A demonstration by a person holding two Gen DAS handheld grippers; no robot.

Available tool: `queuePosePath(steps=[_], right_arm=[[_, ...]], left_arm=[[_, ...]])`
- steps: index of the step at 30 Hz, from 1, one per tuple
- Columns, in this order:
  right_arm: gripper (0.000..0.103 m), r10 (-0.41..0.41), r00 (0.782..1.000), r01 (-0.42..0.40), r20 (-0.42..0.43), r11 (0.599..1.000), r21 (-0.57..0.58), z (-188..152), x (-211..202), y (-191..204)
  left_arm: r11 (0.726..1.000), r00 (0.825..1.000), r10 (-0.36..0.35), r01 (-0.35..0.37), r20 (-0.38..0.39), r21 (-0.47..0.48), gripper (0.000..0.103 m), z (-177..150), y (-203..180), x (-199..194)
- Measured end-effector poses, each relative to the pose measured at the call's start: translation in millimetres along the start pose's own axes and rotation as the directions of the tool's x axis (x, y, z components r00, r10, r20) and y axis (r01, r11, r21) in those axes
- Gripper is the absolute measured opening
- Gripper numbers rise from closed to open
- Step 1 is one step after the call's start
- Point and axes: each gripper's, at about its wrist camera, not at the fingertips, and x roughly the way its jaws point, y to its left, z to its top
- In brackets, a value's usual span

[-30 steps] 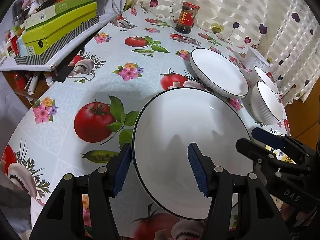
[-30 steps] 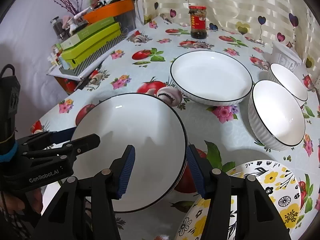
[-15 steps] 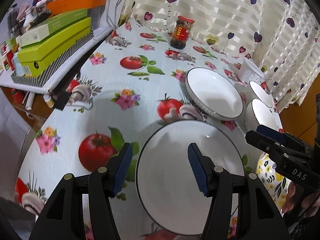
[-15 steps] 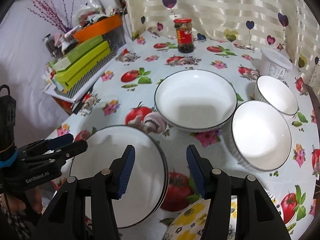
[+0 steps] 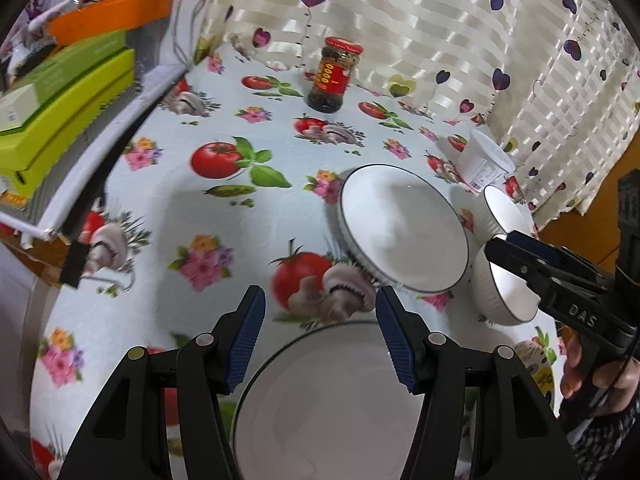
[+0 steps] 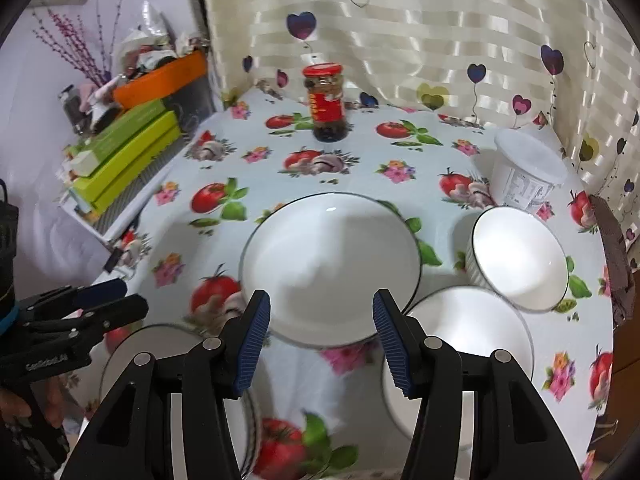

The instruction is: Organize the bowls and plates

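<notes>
Four white, black-rimmed dishes lie on the tomato-print tablecloth (image 6: pixel 360 160) before you, and the red-labelled sauce jar (image 6: pixel 325 102) at the far edge against the heart curtain (image 6: pixel 440 32) is your landmark. Far to the left of the jar, off the table's edge, green boxes (image 6: pixel 128 152) are stacked on a side shelf with an orange tray (image 6: pixel 164 76) of clutter above them. Nearer to you and left of the jar lies the wide plate (image 5: pixel 328 404), nothing in it; your left gripper (image 5: pixel 320 340) hangs above its far rim, tongs spread and pinching nothing. Almost straight in front of the jar sits the shallow dish (image 6: pixel 330 268), also bare inside, with open cloth between it and the jar. Your right gripper (image 6: pixel 320 338) hovers over that dish's near edge, its blue pads apart and clear of everything. Right of the jar and close to the curtain stands a lidded white tub (image 6: pixel 524 176). Just in front of the tub is the smaller ribbed bowl (image 6: pixel 520 258), and the larger ribbed bowl (image 6: pixel 460 348) sits nearer to you, very close to it; whether their rims touch you cannot tell. Both bowls hold nothing. Nothing stands between your tongs and the dishes below them.
</notes>
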Motion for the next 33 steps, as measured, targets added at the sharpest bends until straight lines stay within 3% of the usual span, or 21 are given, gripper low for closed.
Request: queuePosePath(steps=[15,24,33], right_arm=[[0.053,-0.083,0.993,0.076,-0.089,0.994,-0.081,50,66,-35],[0.044,-0.073,0.983,0.062,-0.166,0.996,-0.07,69,111,-53],[0.039,-0.099,0.981,0.08,-0.168,0.99,-0.114,74,132,-51]], left_arm=[[0.998,0.996,-0.035,0.038,-0.079,0.041,0.058,39,-10,48],[0.996,0.989,-0.035,0.047,-0.146,0.075,0.058,43,-18,79],[0.994,0.982,-0.02,0.04,-0.186,0.102,0.058,47,-24,99]])
